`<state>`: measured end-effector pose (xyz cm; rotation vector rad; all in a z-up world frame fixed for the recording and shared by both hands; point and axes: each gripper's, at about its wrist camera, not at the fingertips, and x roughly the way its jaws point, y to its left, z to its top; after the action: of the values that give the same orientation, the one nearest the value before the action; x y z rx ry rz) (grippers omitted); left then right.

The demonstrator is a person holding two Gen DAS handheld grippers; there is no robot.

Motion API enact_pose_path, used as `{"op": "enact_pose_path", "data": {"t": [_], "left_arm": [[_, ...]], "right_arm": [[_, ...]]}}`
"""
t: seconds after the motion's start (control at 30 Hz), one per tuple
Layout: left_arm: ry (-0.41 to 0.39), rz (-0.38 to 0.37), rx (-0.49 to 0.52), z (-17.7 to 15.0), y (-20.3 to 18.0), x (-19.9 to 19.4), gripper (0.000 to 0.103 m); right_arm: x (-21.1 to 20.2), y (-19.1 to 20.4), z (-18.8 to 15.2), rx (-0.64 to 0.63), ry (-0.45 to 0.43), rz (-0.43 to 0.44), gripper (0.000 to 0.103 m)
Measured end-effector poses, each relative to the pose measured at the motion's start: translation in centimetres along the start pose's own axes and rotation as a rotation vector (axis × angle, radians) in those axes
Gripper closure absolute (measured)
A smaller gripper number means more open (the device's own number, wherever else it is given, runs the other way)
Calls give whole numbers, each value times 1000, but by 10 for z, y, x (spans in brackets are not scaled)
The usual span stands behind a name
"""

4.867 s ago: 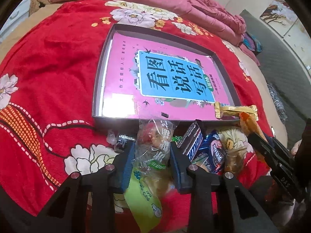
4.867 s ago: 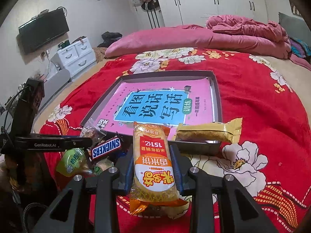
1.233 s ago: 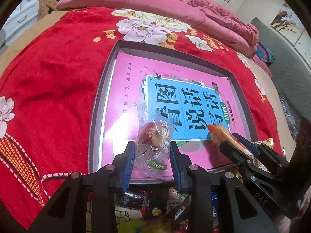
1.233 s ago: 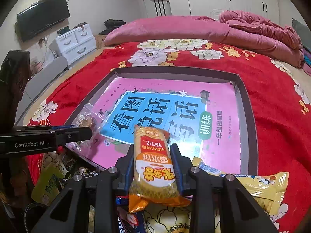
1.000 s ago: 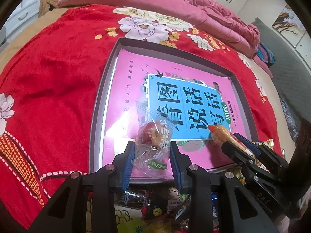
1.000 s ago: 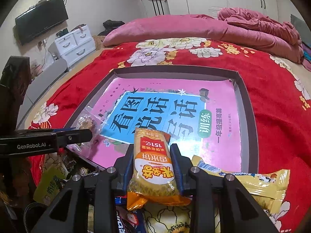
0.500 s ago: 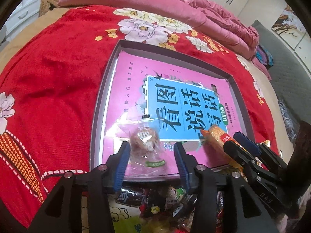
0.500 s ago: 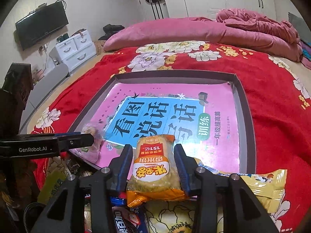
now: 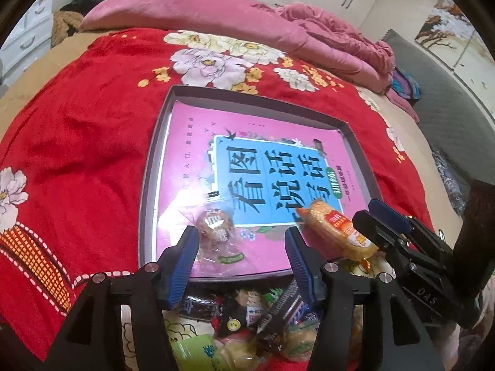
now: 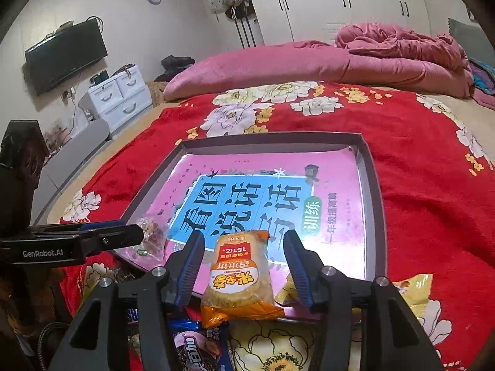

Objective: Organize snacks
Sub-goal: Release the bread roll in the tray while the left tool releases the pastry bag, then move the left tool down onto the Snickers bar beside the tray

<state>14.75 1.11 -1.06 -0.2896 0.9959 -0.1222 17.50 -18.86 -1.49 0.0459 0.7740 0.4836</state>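
Orange rice-cracker pack (image 10: 239, 273) and clear candy bag (image 9: 216, 235) lie in the tray (image 9: 148, 185), lower frame; the right tool (image 10: 244, 266) and left tool (image 9: 241, 253) are opening, releasing them.

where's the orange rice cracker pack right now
Right wrist view: orange rice cracker pack lies on the tray's near edge, between the opening right gripper pads, untouched.

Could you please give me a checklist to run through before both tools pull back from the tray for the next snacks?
1. Left tool clear of clear bag: ok, jaws opening, pads off it.
2. Right tool clear of orange pack: ok, jaws opening, gaps both sides.
3. Clear bag fully inside tray: ok.
4. Orange pack fully inside tray: not ok, its near end overhangs the front rim.
5. Tools apart from each other: ok.
6. More snacks waiting in pile: ok.
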Motion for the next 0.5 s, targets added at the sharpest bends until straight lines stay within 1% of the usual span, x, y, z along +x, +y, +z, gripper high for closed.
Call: {"op": "enact_pose_path", "data": {"t": [0.33, 0.5], "left_arm": [[4, -17, 43, -11, -9, -9, 43], [8, -26, 69, -17, -13, -14, 42]], "right_arm": [[-20, 0, 1, -3, -58, -11, 44], [-31, 0, -1, -1, -86, -19, 39]]}}
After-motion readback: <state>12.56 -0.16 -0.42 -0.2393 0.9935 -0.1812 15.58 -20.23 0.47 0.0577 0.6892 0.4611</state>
